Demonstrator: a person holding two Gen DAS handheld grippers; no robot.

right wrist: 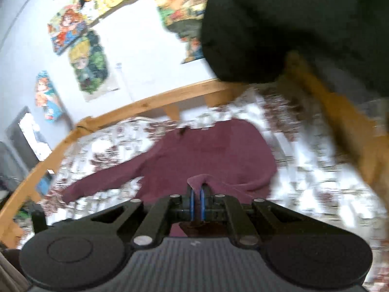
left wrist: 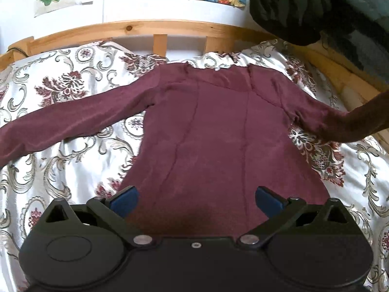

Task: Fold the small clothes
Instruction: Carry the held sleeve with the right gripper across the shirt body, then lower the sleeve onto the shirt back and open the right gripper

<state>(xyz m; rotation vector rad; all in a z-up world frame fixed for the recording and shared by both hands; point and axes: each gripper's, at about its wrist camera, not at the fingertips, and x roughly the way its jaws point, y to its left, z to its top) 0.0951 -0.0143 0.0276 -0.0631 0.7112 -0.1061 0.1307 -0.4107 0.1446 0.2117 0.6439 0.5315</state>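
A maroon long-sleeved top [left wrist: 218,126] lies spread flat on the patterned bedspread [left wrist: 60,146], neck toward the headboard. Its left sleeve [left wrist: 60,126] stretches out flat to the left. Its right sleeve [left wrist: 352,121] rises off the bed toward the right edge of the left wrist view. My left gripper [left wrist: 197,200] hovers open over the hem, blue pads wide apart with nothing between them. In the blurred right wrist view my right gripper [right wrist: 197,194] is shut on the end of the right sleeve [right wrist: 206,182], which is lifted above the top [right wrist: 206,150].
A wooden headboard [left wrist: 160,31] with slats runs along the far side, and a wooden side rail [right wrist: 340,121] along the right. A dark bulky garment [left wrist: 304,7] hangs at the upper right. Cartoon posters [right wrist: 90,60] cover the white wall.
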